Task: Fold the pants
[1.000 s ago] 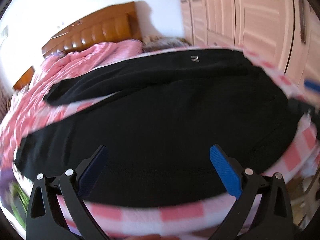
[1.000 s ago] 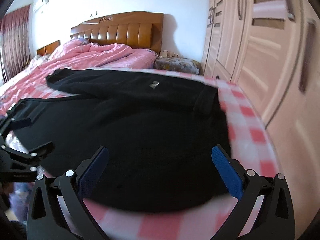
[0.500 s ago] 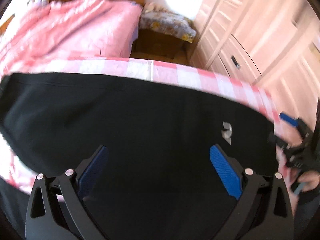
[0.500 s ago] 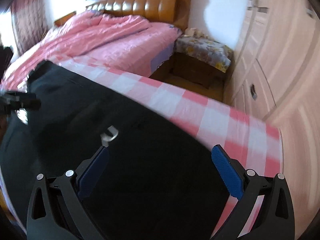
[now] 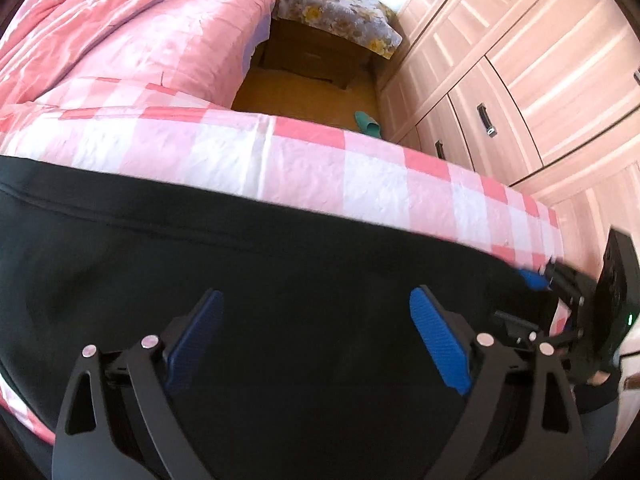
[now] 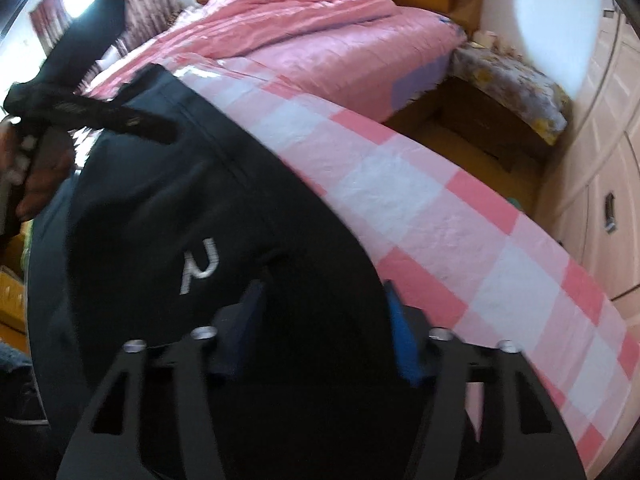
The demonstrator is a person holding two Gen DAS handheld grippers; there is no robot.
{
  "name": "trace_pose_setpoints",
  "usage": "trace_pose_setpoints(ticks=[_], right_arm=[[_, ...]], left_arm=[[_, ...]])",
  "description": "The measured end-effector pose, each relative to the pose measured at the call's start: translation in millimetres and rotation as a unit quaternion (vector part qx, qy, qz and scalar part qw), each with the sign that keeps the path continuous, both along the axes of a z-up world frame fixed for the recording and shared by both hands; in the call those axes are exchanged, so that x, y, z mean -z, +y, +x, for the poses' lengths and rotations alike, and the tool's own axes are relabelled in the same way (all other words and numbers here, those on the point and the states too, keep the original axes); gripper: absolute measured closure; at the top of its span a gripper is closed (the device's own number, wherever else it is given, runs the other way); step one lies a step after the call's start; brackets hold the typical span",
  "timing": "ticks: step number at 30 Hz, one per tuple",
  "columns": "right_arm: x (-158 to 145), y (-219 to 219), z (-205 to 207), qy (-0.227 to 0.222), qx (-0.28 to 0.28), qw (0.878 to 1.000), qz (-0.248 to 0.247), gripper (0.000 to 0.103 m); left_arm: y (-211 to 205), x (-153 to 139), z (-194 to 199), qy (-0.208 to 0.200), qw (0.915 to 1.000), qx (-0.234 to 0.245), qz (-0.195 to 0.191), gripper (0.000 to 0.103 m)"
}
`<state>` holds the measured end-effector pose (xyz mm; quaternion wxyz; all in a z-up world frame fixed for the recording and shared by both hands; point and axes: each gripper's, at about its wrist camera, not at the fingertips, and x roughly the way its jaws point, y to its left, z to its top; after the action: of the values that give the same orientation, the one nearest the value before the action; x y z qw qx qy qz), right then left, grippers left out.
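Black pants (image 5: pixel 248 280) lie spread on a pink-and-white checked sheet (image 5: pixel 320 168). In the right wrist view the pants (image 6: pixel 224 208) show a small white logo (image 6: pixel 200 266). My left gripper (image 5: pixel 316 332) is open, low over the black cloth, with nothing between its blue pads. My right gripper (image 6: pixel 324 320) is partly closed, its jaws narrowed around the pants' right edge, with cloth between them. It also shows at the right of the left wrist view (image 5: pixel 532 280). The left gripper's body shows at the upper left of the right wrist view (image 6: pixel 80 92).
A pink quilt (image 5: pixel 132 28) covers the bed beyond the sheet. A nightstand with a floral cover (image 5: pixel 336 12) stands past the bed's edge. A wardrobe with drawers (image 5: pixel 520 80) runs along the right. A green slipper (image 5: pixel 368 124) lies on the floor.
Both grippers have moved forward and down toward the far edge of the pants. The right gripper's jaws have narrowed from wide open around the pants' edge. The left gripper stays open.
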<state>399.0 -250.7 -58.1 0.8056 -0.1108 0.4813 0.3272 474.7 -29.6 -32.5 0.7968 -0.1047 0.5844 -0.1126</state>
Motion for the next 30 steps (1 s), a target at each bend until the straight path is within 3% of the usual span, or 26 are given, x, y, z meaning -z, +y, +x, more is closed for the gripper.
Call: trace_pose_setpoints(ticks=[1,3,7,10,15,16,17,18,19,21,24,25,30], right_arm=[[-2.1,-0.3,-4.5,-0.006,-0.004,1.0,0.001,0.064],[-7.4,1.0,-13.1,-0.03,0.001,0.999,-0.012,0.092],[-37.0,8.5,-54.6,-0.106,0.001,0.994,-0.024,0.093],[-57.6,23.8,-100.4,-0.154,-0.013,0.988,-0.03,0.093],[-69.0,46.9,-167.0,-0.194,-0.023,0.979,-0.048,0.094],[-68.6,48.6,-177.5,-0.197,-0.019,0.979,-0.048,0.094],[-67.2,50.5,-185.4,-0.201,-0.013,0.978,-0.051,0.094],[-65.1,51.8,-191.4,-0.203,-0.006,0.978,-0.055,0.094],[-62.9,54.7,-193.6,-0.204,0.001,0.977,-0.057,0.094],[-62.2,53.9,-203.2,-0.206,0.014,0.977,-0.054,0.094],[-68.5,52.6,-232.7,-0.222,0.027,0.974,-0.043,0.094],[-71.7,52.2,-246.7,-0.229,0.028,0.972,-0.04,0.094],[-74.6,52.7,-304.9,-0.242,0.027,0.969,-0.038,0.094]], left_arm=[[-1.0,-0.2,3.4,0.005,0.9999,-0.005,-0.01,0.015],[-2.2,-2.4,6.3,0.008,0.9996,-0.014,-0.023,0.015],[-8.0,-9.3,14.0,0.013,0.9989,-0.039,-0.02,0.014],[-9.2,-11.6,17.5,0.023,0.9979,-0.06,0.002,0.013],[1.0,-10.0,4.6,0.036,0.9937,-0.098,0.04,0.016],[2.5,-9.6,-0.7,0.034,0.9933,-0.098,0.051,0.022],[5.0,-9.6,-6.8,0.031,0.9928,-0.096,0.064,0.049],[8.1,-9.2,-13.9,0.03,0.9923,-0.094,0.075,0.083],[15.7,-10.4,-25.9,0.026,0.9933,-0.092,0.066,0.084],[29.3,-22.4,-52.1,-0.011,0.9939,-0.1,0.046,0.087],[41.8,-56.4,-117.2,-0.107,0.9889,-0.097,0.035,0.087],[44.6,-69.0,-148.4,-0.146,0.9841,-0.093,0.037,0.087],[52.5,-82.4,-275.9,-0.249,0.9654,-0.069,0.038,0.086]])
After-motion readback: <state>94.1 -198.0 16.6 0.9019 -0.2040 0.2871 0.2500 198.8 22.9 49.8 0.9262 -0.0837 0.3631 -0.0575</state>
